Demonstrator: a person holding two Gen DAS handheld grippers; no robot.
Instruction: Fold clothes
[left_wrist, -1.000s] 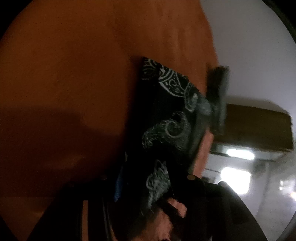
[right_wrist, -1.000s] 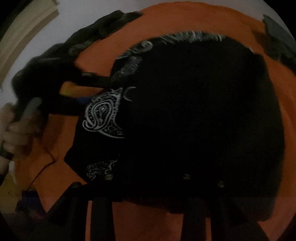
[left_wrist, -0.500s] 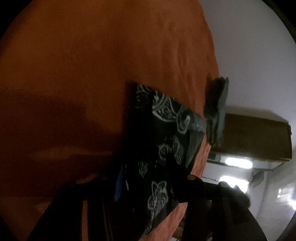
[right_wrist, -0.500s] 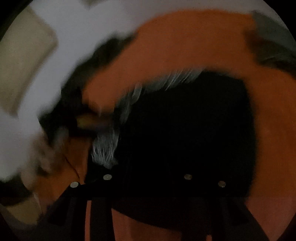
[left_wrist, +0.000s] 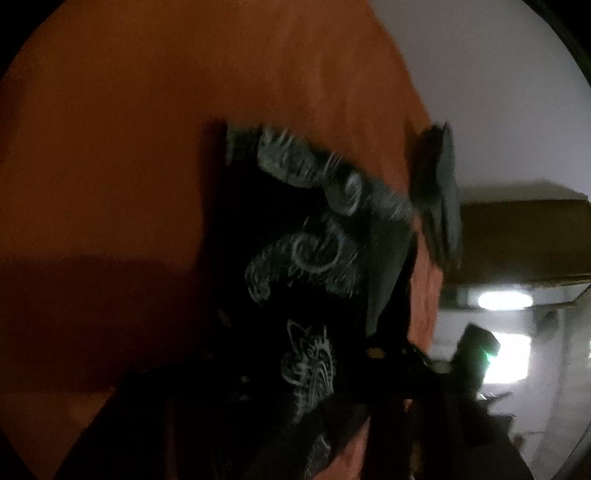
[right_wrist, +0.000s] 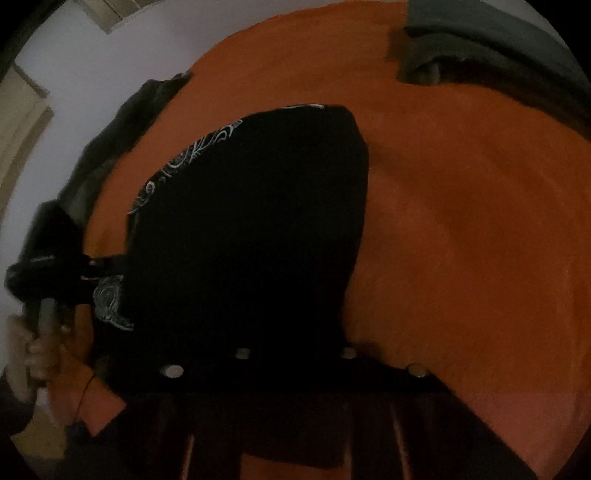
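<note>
Left wrist view: black cloth with a white paisley print (left_wrist: 317, 266) is lying on the orange fabric-covered tabletop (left_wrist: 147, 155), running from mid-frame down toward the camera. Left hand-held gripper (left_wrist: 303, 424) is at the bottom of frame, very dark; its jaws are closing with the printed cloth lying between them. Can't tell whether the pads are pressing on it, since fingers and cloth are merging in the shadow. Frame is motion-blurred.
A folded dark grey garment (left_wrist: 439, 192) is sitting at the tabletop's right edge, just beyond the far corner of the printed cloth. Behind it a white wall, a brown box-like shape (left_wrist: 524, 240) and a lit opening (left_wrist: 506, 299). A dark device with a green light (left_wrist: 480, 350) is showing at lower right.
No containers, no readable writing.

Right wrist view: the same cloth (right_wrist: 251, 236) is filling the centre as a plain black panel, paisley showing only along its left edge, flat on the orange tabletop (right_wrist: 461, 240). Right hand-held gripper (right_wrist: 291, 410) is at the bottom; jaws are closing, the cloth's near edge is lying over and between the fingers. Grip itself isn't discernible in the dark.
At far left the left hand-held gripper (right_wrist: 107, 269) is reaching in at the cloth's paisley corner, with the person's hand (right_wrist: 33, 350) on its handle. A dark garment (right_wrist: 122, 125) is draping over the tabletop's upper-left edge, well apart from the grey folded one (right_wrist: 498, 48) at top right. No labels legible.
</note>
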